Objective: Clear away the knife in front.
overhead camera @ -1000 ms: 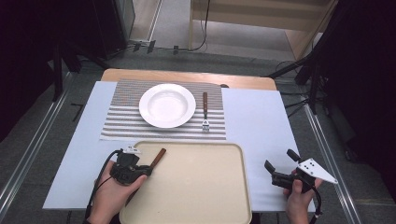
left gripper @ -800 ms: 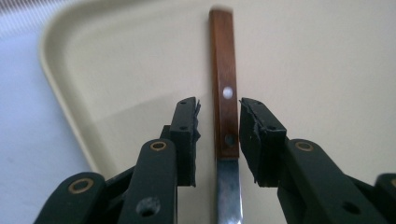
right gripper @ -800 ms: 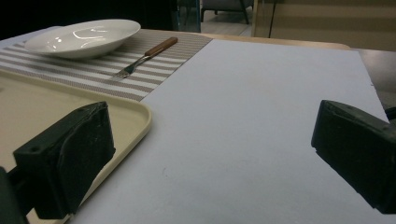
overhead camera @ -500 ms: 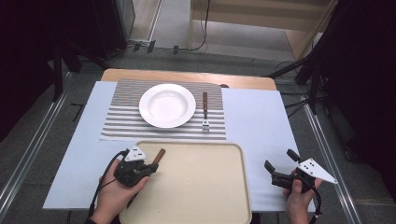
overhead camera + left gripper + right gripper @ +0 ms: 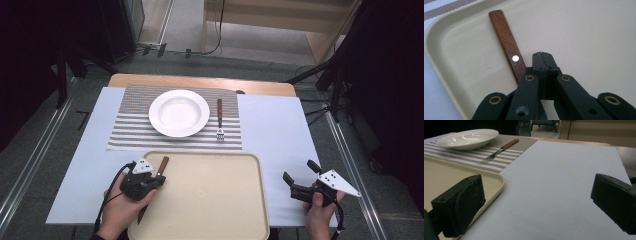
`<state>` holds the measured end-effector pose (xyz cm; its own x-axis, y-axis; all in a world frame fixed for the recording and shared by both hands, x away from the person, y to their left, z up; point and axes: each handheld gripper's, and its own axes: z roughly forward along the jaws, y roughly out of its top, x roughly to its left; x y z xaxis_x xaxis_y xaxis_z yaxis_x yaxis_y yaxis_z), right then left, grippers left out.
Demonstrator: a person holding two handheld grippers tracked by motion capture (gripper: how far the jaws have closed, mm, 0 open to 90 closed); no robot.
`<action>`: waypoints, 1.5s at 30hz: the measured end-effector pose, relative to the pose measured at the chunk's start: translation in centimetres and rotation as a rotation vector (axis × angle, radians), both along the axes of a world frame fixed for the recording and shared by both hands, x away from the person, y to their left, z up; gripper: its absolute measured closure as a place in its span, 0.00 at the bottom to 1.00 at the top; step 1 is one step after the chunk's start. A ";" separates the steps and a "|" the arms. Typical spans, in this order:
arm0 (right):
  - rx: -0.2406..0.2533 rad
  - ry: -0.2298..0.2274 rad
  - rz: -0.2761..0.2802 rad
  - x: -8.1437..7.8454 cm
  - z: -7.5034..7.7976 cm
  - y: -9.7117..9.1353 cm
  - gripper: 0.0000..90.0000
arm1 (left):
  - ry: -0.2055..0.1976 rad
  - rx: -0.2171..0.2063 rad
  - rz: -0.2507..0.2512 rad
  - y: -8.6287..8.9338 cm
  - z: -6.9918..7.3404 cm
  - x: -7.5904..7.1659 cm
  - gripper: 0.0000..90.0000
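Note:
A knife with a brown wooden handle [image 5: 163, 163] [image 5: 509, 45] lies at the left edge of the beige tray [image 5: 210, 200] [image 5: 586, 37]; its blade runs back under my left hand. My left gripper [image 5: 160, 179] [image 5: 541, 56] hovers low over the tray, jaws shut flat against each other, with the handle passing just to their left. My right gripper [image 5: 300, 171] [image 5: 537, 202] stands open over the pale blue table cover to the right of the tray [image 5: 499, 180], nothing between its jaws.
A white plate [image 5: 179, 113] [image 5: 466, 138] sits on a striped placemat [image 5: 130, 130] [image 5: 474, 157] beyond the tray. A fork with a wooden handle [image 5: 219, 120] [image 5: 501, 148] lies on the mat right of the plate.
My left gripper has shifted slightly to the right, farther over the tray's left edge and the knife. The right gripper has stayed put.

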<state>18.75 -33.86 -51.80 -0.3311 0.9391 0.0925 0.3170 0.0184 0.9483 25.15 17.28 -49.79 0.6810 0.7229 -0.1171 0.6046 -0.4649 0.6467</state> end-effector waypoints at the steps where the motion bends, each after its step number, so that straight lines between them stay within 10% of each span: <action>1: -0.001 0.000 -0.001 0.0 0.0 0.0 0.00 | -0.002 -0.002 0.010 0.2 0.0 0.0 0.99; 22: -0.005 0.000 -0.006 0.0 0.0 0.0 0.00 | -0.022 -0.030 0.065 3.3 -0.2 0.1 0.99; 28: -0.006 -0.004 -0.006 0.0 0.0 0.0 0.00 | -0.081 -0.120 0.049 4.2 -0.3 -0.2 0.97; 45: -0.012 -0.002 -0.010 0.0 0.0 0.1 0.00 | -0.219 -0.374 0.100 8.4 1.4 -0.3 0.09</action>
